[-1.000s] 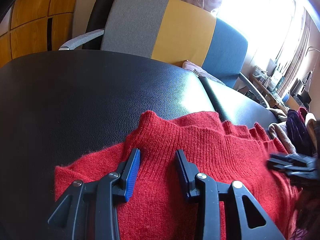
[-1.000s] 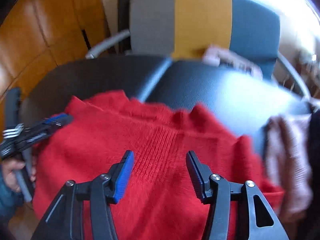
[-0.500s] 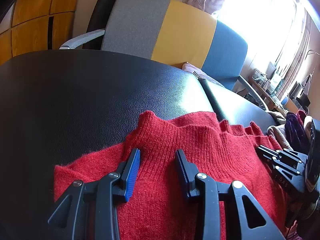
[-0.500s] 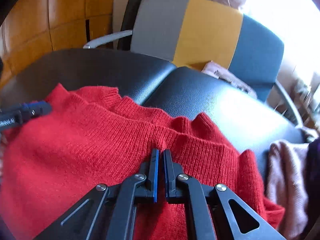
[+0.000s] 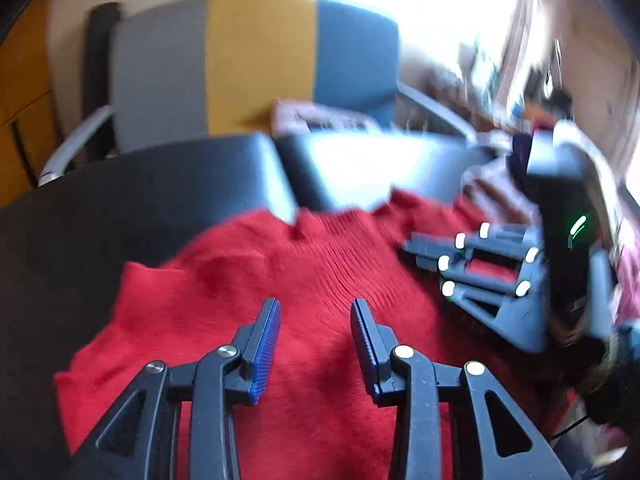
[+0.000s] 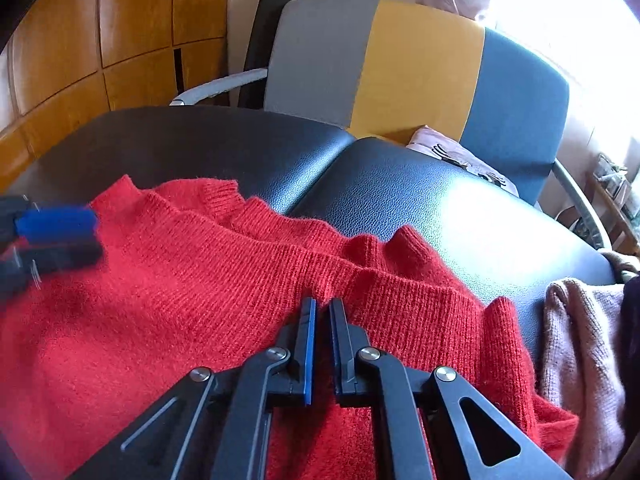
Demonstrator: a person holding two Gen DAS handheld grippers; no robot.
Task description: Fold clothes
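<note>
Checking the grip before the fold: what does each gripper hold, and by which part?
The right gripper pinches the red sweater just below its ribbed edge. The left gripper is open, holding nothing.

Far side of the black padded surface (image 6: 400, 196) lies bare beyond the red sweater (image 6: 180, 292), giving open passage there. A tricolour chair (image 6: 416, 68) stands directly behind that surface and closes off the back, with a pale garment (image 6: 460, 160) on its seat. On the right, a pink knit (image 6: 580, 340) lies just beside the sweater's edge.
</note>
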